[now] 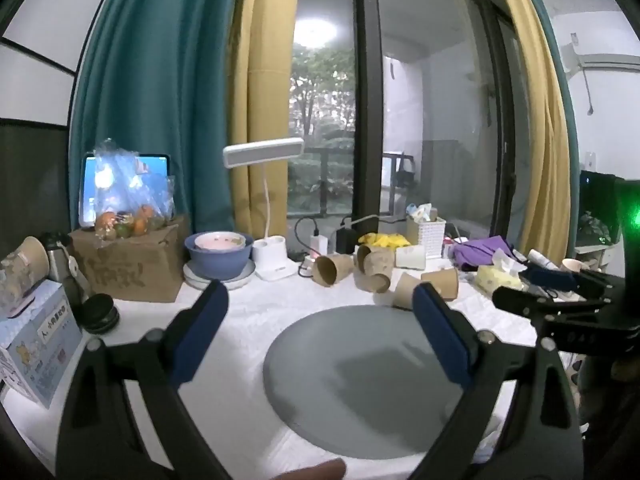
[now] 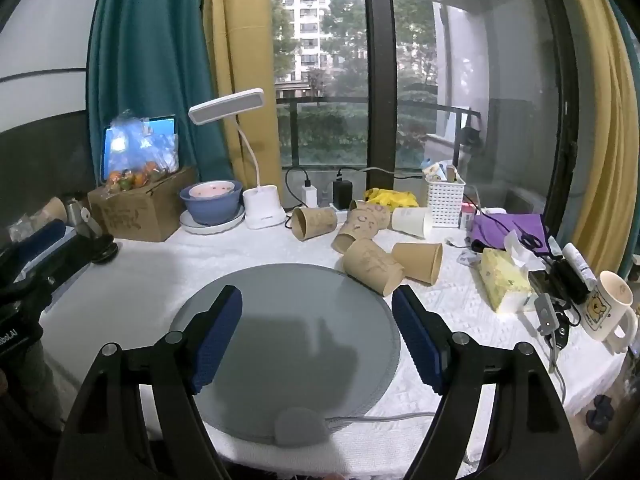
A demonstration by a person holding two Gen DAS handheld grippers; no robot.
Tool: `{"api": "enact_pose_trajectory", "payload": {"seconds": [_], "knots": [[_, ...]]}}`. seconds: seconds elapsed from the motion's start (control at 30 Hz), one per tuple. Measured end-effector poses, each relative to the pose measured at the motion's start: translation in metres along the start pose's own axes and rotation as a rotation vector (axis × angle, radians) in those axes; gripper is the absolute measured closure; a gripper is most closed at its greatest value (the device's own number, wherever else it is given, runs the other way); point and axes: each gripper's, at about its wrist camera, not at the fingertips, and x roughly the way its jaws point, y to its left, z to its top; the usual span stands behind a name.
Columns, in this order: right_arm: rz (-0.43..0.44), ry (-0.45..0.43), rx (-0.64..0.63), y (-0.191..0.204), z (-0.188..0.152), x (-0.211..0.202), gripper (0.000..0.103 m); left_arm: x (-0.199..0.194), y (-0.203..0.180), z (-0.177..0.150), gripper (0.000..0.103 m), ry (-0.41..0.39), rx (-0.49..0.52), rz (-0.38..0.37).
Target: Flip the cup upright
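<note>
Several brown paper cups lie on their sides on the white tablecloth behind a round grey mat (image 2: 288, 320). The nearest cup (image 2: 372, 266) lies at the mat's far right edge, another (image 2: 420, 261) beside it, one (image 2: 314, 222) farther back, and a white cup (image 2: 412, 221) behind. In the left wrist view the cups (image 1: 334, 269) lie beyond the grey mat (image 1: 360, 368). My right gripper (image 2: 316, 336) is open and empty above the mat. My left gripper (image 1: 320, 332) is open and empty above the mat's near left side.
A white desk lamp (image 2: 262, 204), a blue bowl (image 2: 212, 204) on a plate and a cardboard box (image 2: 140, 212) stand at the back left. A white basket (image 2: 446, 196), a tissue pack (image 2: 506, 280), a purple cloth (image 2: 508, 228) and a mug (image 2: 608, 306) crowd the right.
</note>
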Motion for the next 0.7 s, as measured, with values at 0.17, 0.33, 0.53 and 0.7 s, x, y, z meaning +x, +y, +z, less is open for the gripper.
{"api": "enact_pose_trajectory", "payload": {"seconds": [0.17,0.33,0.53,0.7], "knots": [[0.010,0.002,-0.001,-0.0038,0.0022,0.0031,0.023,0.0015,0.0002,0.0002,0.009,0.007,0.000,-0.006],[0.018,0.001,-0.004,-0.0038,0.0021,0.0029,0.023,0.0009,-0.0003,0.0002,0.009,0.006,0.007,-0.015],[0.016,0.000,-0.005,-0.0020,0.0015,0.0024,0.023,0.0006,-0.0018,0.0000,0.009,0.006,0.006,-0.016],[0.016,0.001,-0.007,-0.0022,0.0021,0.0025,0.023,0.0004,-0.0055,-0.0003,0.009,0.010,0.015,-0.025]]}}
